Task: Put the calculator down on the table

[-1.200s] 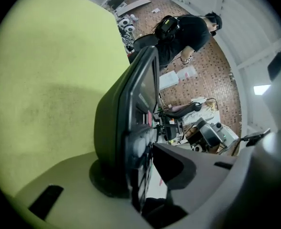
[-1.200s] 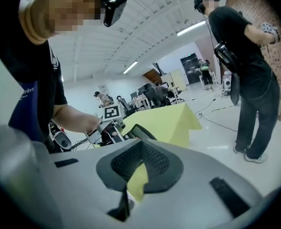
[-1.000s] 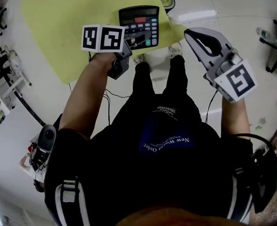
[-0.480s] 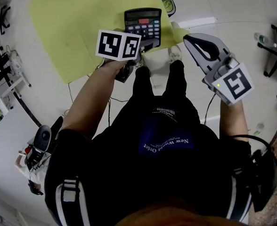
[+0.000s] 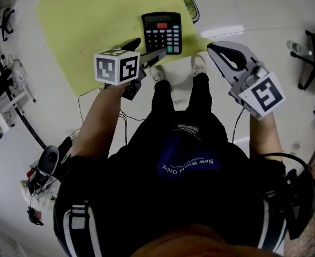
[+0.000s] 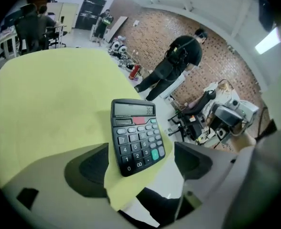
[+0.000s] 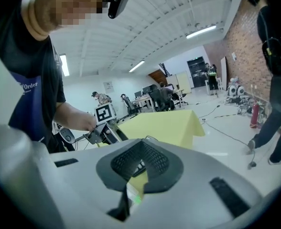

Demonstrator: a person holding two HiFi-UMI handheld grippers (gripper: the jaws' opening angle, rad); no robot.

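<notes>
2 grippers, 1 calculator. The calculator (image 5: pixel 162 32) lies flat on the yellow table (image 5: pixel 88 20) near its edge, long axis pointing away from the person, just beyond the left gripper (image 5: pixel 147 48), whose jaws have just been opening and stand wide apart, nothing between them. The right gripper (image 5: pixel 214 48), jaws together and empty, is farther off.

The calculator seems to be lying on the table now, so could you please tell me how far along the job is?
Done: the calculator lies flat on the yellow table near its corner, and nothing touches it. In hand: the jaws of the left gripper have just been opening and stand apart, clear of it. The right gripper is shut and empty, off to the side. Left: seemingly nothing.
</notes>
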